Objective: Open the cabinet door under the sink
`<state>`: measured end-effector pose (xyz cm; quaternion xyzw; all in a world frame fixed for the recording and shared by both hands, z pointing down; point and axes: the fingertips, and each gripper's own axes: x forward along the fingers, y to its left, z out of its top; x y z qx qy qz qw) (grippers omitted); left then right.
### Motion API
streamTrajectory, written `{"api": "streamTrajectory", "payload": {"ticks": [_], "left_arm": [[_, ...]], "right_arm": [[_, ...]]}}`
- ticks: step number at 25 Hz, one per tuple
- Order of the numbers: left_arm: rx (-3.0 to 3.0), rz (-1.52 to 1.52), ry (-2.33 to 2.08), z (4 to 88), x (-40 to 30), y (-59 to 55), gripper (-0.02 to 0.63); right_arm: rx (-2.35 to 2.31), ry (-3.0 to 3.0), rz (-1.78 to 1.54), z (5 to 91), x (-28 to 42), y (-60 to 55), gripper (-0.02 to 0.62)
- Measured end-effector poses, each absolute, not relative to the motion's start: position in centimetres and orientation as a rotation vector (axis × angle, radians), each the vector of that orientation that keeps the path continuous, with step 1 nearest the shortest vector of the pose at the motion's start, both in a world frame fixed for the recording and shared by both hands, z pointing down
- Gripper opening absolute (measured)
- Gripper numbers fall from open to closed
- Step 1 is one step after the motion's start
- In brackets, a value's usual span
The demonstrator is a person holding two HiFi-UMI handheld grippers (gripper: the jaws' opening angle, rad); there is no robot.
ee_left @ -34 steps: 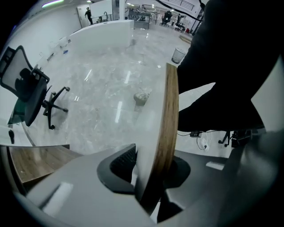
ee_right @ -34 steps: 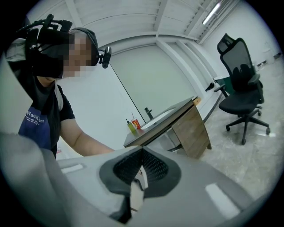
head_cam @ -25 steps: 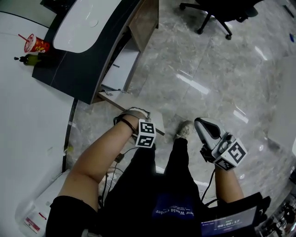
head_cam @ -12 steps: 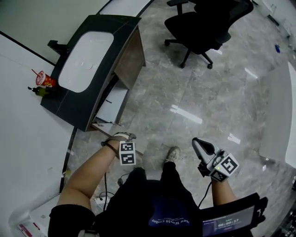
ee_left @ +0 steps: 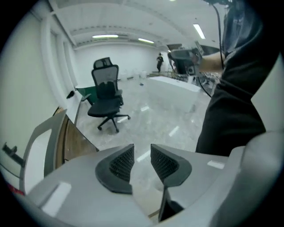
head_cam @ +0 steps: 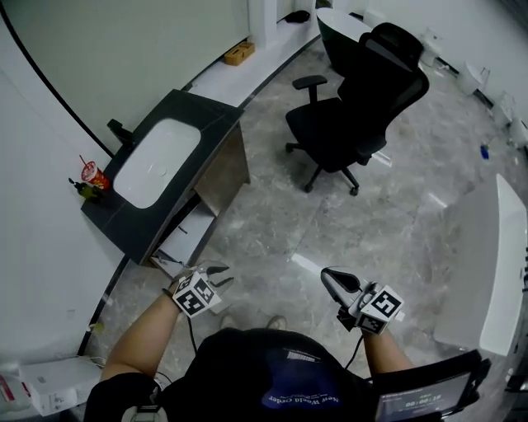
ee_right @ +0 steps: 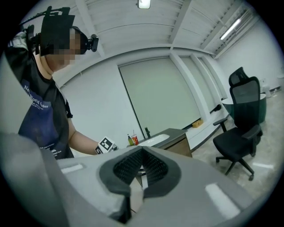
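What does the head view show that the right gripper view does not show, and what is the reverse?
Only the head view shows the white box on the floor and the white table at the right. Only the right gripper view shows the ceiling light and the person's headset. Both show the sink, the red cup beside it and the black chair.

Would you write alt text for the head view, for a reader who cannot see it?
Seen from above, a person on a marble floor holds two empty grippers near a dark vanity with a white sink, its cabinet door open. The left gripper, jaws closing on nothing, is close to that door; the right gripper is shut. A black chair stands beyond.
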<state>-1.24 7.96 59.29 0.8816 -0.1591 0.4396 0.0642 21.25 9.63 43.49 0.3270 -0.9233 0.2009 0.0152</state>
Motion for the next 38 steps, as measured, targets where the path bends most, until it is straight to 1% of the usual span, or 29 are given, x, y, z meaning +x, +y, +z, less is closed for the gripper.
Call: {"api": "streamTrajectory", "payload": {"ticks": [3,8,12,15,21,25,33,38], "left_arm": [[2.670,1.066,-0.692,55.1,0.4,5.2,0.073],[2.624,0.646,-0.908,49.4,0.6,1.0,0.005],[2.583,0.352,-1.079,45.3,-2.0,-4.6,0.003],[2.517,0.194,-1.141,44.3,-4.9,-8.7,0.003],[2.418,0.121,-1.150,46.3,-8.9,-15.5,0.003],[2.387,0.116,-1.229,45.8,-13.0,-18.4,0.003],[2.244,-0.022,-1.523,43.1,-21.6,-19.6,0.003],[2.142,-0.090,-1.694,42.3,-25.4,-20.9,0.003]], "right_arm": [[0.966,-2.913,0.560,41.2,21.9,7.2,0.002],[0.873,-2.934,0.523,38.0,20.9,3.5,0.002],[0.808,-2.944,0.476,36.6,19.1,-1.1,0.002],[0.777,-2.947,0.454,36.2,17.0,-5.5,0.002],[0.686,-2.976,0.465,35.2,11.3,-15.3,0.002],[0.606,-3.026,0.517,34.4,6.5,-21.4,0.002],[0.256,-3.046,0.486,33.8,-3.3,-28.4,0.002],[0.010,-3.024,0.478,34.2,-8.7,-31.9,0.002]]}}
